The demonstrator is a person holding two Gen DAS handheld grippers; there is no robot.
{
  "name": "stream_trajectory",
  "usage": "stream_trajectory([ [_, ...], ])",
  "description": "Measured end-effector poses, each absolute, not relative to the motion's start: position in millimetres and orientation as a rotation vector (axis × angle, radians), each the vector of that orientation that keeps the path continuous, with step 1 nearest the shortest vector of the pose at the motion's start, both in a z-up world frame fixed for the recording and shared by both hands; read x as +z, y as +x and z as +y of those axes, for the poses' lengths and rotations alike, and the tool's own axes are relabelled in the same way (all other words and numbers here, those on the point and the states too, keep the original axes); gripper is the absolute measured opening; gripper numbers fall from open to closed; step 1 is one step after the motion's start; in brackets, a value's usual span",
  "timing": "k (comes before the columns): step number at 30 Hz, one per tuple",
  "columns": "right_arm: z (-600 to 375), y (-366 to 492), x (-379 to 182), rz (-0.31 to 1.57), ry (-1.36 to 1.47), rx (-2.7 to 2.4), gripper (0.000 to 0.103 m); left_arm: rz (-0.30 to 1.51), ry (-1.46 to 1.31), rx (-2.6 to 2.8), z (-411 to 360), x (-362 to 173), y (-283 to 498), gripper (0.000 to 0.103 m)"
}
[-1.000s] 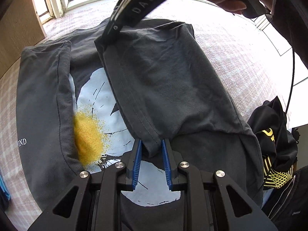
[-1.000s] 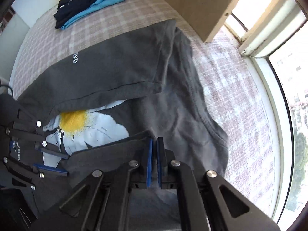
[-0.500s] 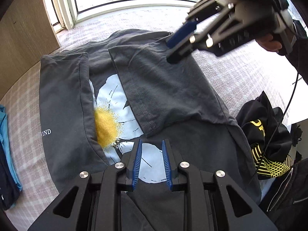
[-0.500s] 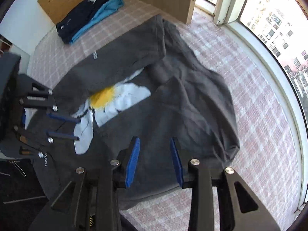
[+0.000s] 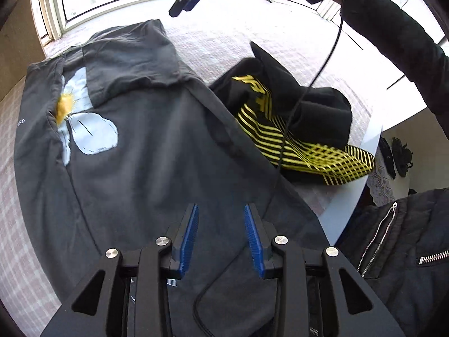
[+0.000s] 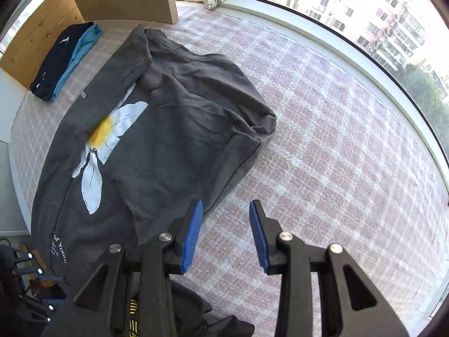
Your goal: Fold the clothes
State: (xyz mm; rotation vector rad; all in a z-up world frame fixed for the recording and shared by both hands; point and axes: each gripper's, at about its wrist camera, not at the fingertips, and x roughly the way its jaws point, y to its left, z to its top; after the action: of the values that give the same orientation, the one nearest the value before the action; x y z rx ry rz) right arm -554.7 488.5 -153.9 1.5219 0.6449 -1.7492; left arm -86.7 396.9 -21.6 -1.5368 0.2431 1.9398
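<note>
Grey T-shirt [image 6: 179, 129] with its white daisy print [image 6: 103, 151] lies spread on the pink checked bedspread [image 6: 322, 129], both sides folded in over the middle so only part of the flower shows. My left tool [image 5: 221, 236] hangs over the shirt's lower part, its blue pads [image 5: 188, 238] opening with nothing between them and no cloth pinched. My right tool [image 6: 226, 233] is held above the bedspread just beside the shirt's edge, its pads parted and empty, opening a little further. Near the shirt, a crumpled black garment with yellow stripes [image 5: 303, 129] lies on the bedspread. At the far end, by the wooden headboard [image 6: 36, 36], sits a folded stack of navy and light blue clothes [image 6: 66, 59].
</note>
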Motion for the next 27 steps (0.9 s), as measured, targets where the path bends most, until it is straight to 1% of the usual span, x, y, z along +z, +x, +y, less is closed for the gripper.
stream_trajectory([
  [2, 504, -534, -147, 0.584, 1.505, -1.738, 0.035, 0.263, -1.533, 1.944, 400, -26, -59, 0.033],
  [6, 540, -470, -127, 0.491, 1.446, -1.723, 0.035, 0.234, -1.551, 1.963, 396, -35, -6, 0.033],
  [8, 562, -443, -113, 0.405, 1.431, -1.728, 0.035, 0.223, -1.55, 1.983, 392, -37, 20, 0.033],
  [10, 582, -422, -99, 0.314, 1.429, -1.735, 0.035, 0.174, -1.554, 2.0, 389, -38, 45, 0.033],
  [13, 598, -398, -94, 0.313, 1.454, -1.771, 0.035, 0.16, -1.537, 2.003, 403, -46, 83, 0.033],
  [16, 600, -368, -115, 0.353, 1.541, -1.73, 0.035, 0.14, -1.521, 1.994, 423, -56, 114, 0.033],
  [18, 600, -338, -135, 0.422, 1.583, -1.7, 0.035, 0.113, -1.519, 1.991, 436, -63, 125, 0.033],
  [22, 612, -257, -170, 0.535, 1.562, -1.687, 0.035, 0.082, -1.518, 2.011, 445, -68, 137, 0.033],
  [24, 619, -233, -187, 0.518, 1.57, -1.691, 0.035, 0.093, -1.522, 2.033, 445, -69, 138, 0.033],
  [27, 624, -218, -211, 0.469, 1.621, -1.683, 0.035, 0.114, -1.523, 2.064, 444, -68, 135, 0.033],
])
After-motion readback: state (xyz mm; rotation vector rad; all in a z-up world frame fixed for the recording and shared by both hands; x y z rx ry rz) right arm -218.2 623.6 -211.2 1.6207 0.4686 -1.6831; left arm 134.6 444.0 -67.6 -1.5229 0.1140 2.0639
